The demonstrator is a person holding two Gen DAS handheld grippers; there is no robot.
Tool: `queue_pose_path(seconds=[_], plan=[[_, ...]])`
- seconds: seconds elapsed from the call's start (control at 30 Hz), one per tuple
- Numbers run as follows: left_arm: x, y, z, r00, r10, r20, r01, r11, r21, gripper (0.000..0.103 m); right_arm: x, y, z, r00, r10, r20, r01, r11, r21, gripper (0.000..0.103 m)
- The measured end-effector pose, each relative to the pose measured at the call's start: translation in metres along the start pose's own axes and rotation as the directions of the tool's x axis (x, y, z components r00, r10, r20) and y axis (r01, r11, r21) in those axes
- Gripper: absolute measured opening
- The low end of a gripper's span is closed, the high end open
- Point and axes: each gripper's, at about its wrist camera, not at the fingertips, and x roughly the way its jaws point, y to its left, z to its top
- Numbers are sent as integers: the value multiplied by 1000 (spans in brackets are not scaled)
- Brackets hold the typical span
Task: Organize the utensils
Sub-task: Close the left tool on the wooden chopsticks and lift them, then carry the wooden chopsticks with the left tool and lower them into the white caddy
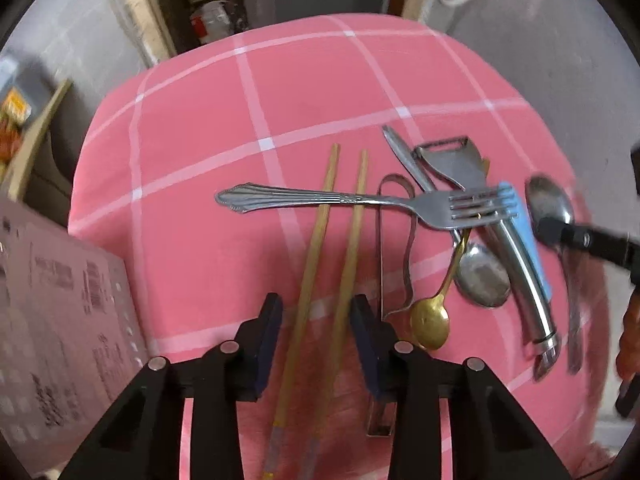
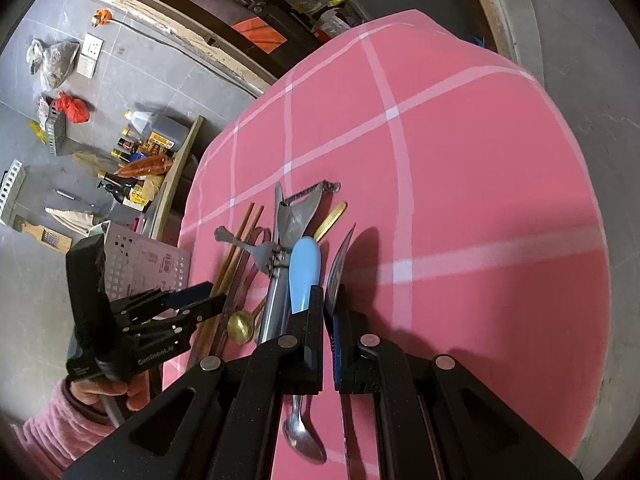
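The wooden chopsticks (image 1: 324, 264) lay on the pink checked tablecloth (image 1: 192, 152), crossed by the silver fork (image 1: 340, 200). The left gripper (image 1: 316, 322) stood wide apart astride them, touching neither. Right of the fork, the right gripper (image 2: 329, 308) was clamped on a thin blade-like utensil (image 2: 339, 264).

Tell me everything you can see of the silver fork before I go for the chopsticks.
The silver fork looks like polished metal, with a fluted, scalloped handle end and four tines. It lies flat and crosswise on the pink cloth, handle left, tines right. Its shaft crosses over both wooden chopsticks; its tines rest on the cluttered utensils, partly over a blue handle. No gripper touches it.
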Motion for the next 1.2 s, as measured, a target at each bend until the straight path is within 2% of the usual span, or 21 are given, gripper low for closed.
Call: queue_pose_path(seconds=[0.1, 0.23, 0.37, 0.43, 0.47, 0.5, 0.53, 0.67, 0.8, 1.0, 1.1, 1.2], plan=[[3, -1, 10, 999, -15, -44, 15, 1000, -1, 15, 5, 2, 8, 1000, 9, -12, -9, 1000, 2, 4], [8, -4, 24, 992, -65, -111, 65, 998, -1, 13, 5, 2, 9, 1000, 8, -16, -8, 1000, 23, 4], [9, -1, 26, 977, -162, -138, 155, 986, -58, 13, -1, 2, 1, 1000, 0, -19, 0, 1000, 9, 4], [10, 6, 21, 964, -225, -142, 208, 970, -126, 13, -6, 0, -9, 1000, 3, -21, -2, 1000, 8, 4], [11, 9, 18, 947, -281, -153, 255, 952, -172, 13, -9, -1, -14, 1000, 7, -24, -7, 1000, 14, 4], [12, 10, 14, 939, -307, -157, 276, 942, -192, 13, -12, -2, -17, 1000, 10, -25, -9, 1000, 17, 4], [12, 9, 8, 933, -323, -161, 291, 937, -195, 13, -14, -3, -22, 1000, 11, -26, -10, 1000, 23, 4], [5, 0, -12, 930, -327, -169, 298, 938, -176, 13, -19, -2, -37, 1000, 7, -21, -7, 999, 32, 4], [0, 1, -31, 919, -374, -121, 343, 913, -221, 13, -26, 6, -51, 1000, 14, -2, -14, 1000, 17, 4], [-12, 8, -74, 875, -483, -10, 457, 834, -310, 13, -40, 25, -71, 999, 40, 36, -39, 999, -18, 4], [-21, -2, -105, 867, -497, 45, 483, 814, -322, 13, -51, 36, -78, 996, 60, 72, -57, 997, -47, 4], [-33, -4, -113, 861, -495, 117, 503, 798, -333, 13, -65, 54, -82, 988, 89, 126, -77, 992, -101, 4]])
